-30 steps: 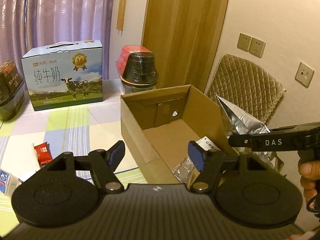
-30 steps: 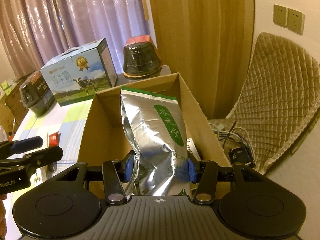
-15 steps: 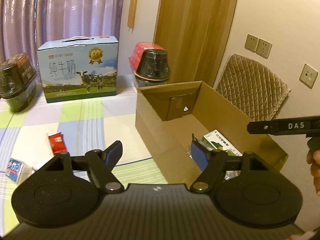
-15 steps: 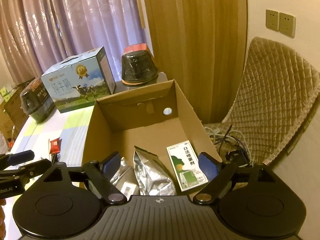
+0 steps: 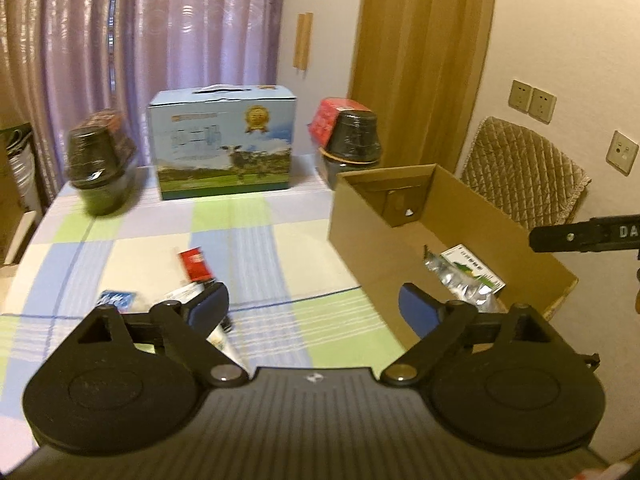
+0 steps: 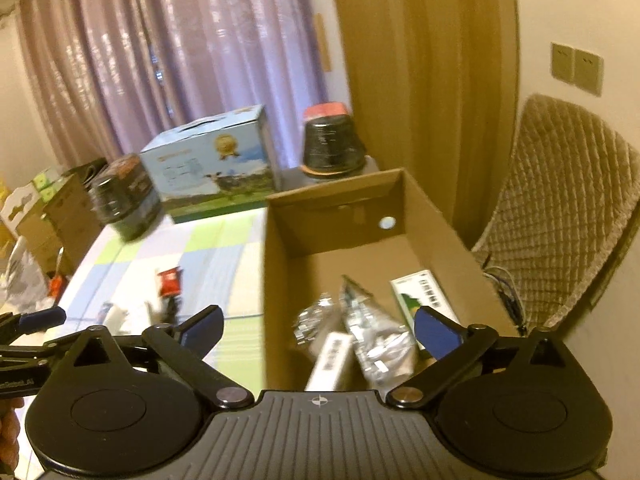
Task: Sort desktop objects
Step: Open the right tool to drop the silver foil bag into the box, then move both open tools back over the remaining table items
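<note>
Since a second ago the silver pouch (image 6: 376, 336) has left the right gripper (image 6: 318, 330) and lies in the box (image 6: 276, 280), beside a green-and-white carton (image 6: 420, 296). The left gripper (image 5: 314, 306) has swung toward the table (image 5: 260, 232), over a red sachet (image 5: 195, 265). "DA" shows on the right gripper's arm. Both grippers gape wide, empty.
</note>
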